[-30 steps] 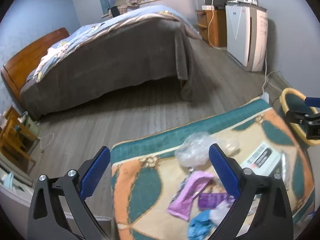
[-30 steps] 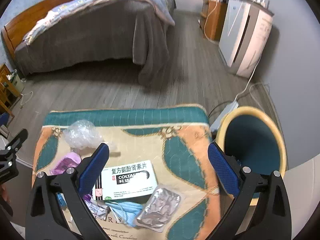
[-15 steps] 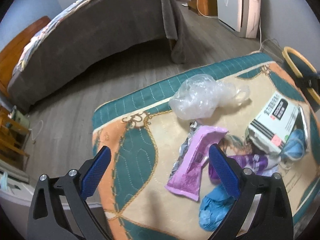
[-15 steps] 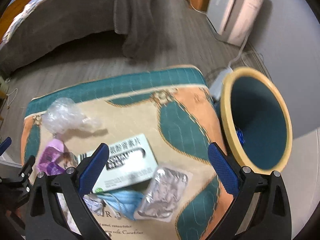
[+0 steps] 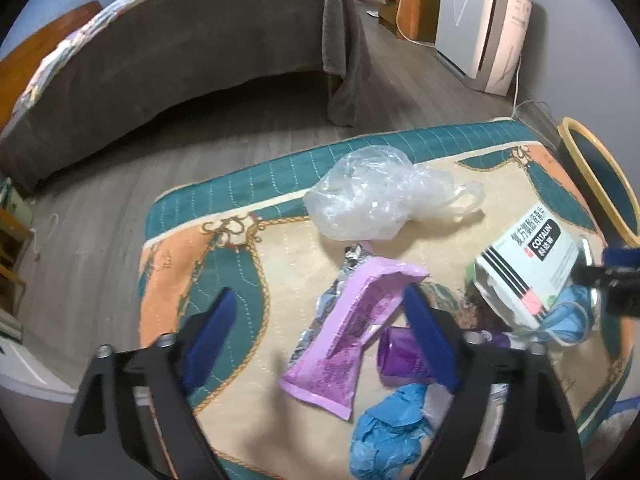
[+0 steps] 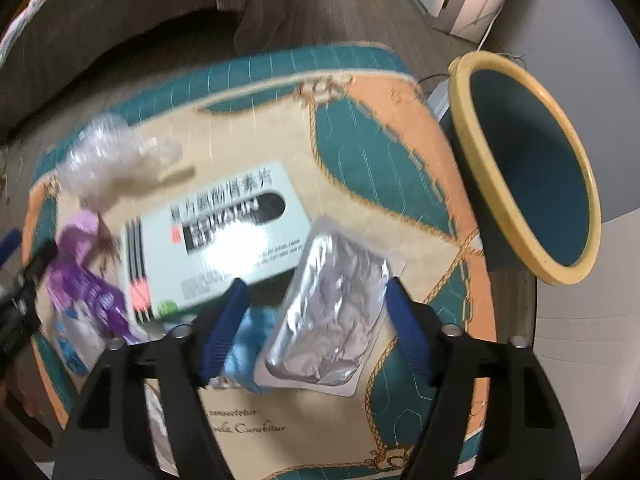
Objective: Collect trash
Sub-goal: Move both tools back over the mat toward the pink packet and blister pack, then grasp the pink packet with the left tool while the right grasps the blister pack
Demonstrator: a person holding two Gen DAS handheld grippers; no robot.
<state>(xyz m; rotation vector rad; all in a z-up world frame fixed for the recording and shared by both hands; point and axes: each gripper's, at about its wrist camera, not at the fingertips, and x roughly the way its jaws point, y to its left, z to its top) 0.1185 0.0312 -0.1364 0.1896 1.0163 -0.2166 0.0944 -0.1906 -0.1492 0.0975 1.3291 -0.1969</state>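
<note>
**Closing on two pieces at once, with neighbours crowding both**

My right fingers [image 6: 312, 328] are closing around the foil blister pack [image 6: 332, 312], which is lying flat on the quilted bench [image 6: 360, 152] near its right side, close to the yellow-rimmed bin [image 6: 528, 160]. The pads are not pressing on it yet. Its long axis is running from near-left to far-right in the right wrist view, roughly along the way my fingers are pointing, so they are straddling its width. The risk here: it is lying so flat that the pads may be sliding over the foil, or catching the blue mask [image 6: 244, 340] tucked under its left edge and dragging the medicine box [image 6: 224, 236] along.

My left fingers [image 5: 320, 332] are closing too, with the pink wrapper [image 5: 352, 328] between them and not yet pinched. It is lying on the bench's middle, its long axis slanting from near-left up to far-right, its torn mouth pointing away from me. The right pad is sitting just beside the purple tube [image 5: 404, 356], so I may be grabbing both, or crumpling the silver foil [image 5: 332, 300] under the wrapper and losing it.

The clear plastic bag [image 5: 376, 196] is lying beyond, untouched.
</note>
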